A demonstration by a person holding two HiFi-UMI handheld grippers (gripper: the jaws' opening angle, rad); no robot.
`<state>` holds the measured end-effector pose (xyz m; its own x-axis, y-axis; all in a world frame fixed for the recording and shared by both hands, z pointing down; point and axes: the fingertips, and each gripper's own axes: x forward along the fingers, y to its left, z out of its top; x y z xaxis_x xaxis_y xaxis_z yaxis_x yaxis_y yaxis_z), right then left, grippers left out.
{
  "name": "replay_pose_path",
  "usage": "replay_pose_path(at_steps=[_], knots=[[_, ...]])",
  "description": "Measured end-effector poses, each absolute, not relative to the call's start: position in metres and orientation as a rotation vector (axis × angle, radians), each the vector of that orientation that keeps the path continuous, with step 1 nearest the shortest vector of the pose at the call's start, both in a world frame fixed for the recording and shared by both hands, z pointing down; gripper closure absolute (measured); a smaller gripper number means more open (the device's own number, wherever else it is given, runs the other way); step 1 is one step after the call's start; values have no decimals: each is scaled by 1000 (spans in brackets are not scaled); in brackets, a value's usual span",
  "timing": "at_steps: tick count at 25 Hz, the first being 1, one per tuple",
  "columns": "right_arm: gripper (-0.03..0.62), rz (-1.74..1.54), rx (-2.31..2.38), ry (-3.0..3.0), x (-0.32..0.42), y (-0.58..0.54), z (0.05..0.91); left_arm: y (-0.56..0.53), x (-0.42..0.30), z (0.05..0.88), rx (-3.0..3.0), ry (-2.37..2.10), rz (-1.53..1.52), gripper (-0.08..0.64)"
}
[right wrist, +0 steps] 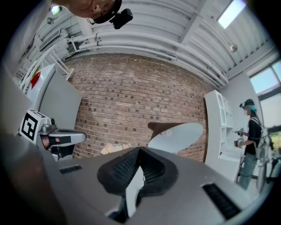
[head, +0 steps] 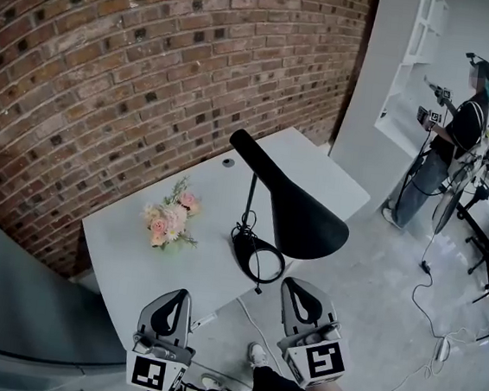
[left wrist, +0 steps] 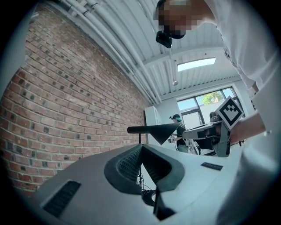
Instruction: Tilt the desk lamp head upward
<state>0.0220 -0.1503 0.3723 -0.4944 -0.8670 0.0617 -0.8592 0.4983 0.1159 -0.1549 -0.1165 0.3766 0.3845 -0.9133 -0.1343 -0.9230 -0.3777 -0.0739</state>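
Observation:
A black desk lamp stands on the white table, with a round base, a thin upright stem and a long cone head that slopes down toward me. My left gripper hovers at the table's near edge, left of the base, shut with nothing in it. The right gripper sits just below the cone's wide rim, also shut and empty, apart from it. In the left gripper view the lamp head shows beyond the jaw tips. The right gripper view looks up into the white inside of the shade past its tips.
A small bunch of pink flowers lies on the table left of the lamp. The lamp's cord loops by the base. A brick wall backs the table. A person stands at a white shelf far right, amid floor cables and stands.

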Motion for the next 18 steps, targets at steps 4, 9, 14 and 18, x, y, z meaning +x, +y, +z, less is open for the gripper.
replay_pose_path(at_steps=[4,9,14,18], knots=[[575,-113,1527,-2622,26,-152,367,-120,-152,371,-2493,1657,123,552],[575,-123,1536,-2622,32,-154,363,-123,-150,370,-2492,1655,130,552],[575,-119,1539,-2616,35,-154,365,-127,-144,373,-2513,1647,137,552],[575,-116,1542,-2612,39,-155,367,-128,-141,374,-2512,1649,131,552]])
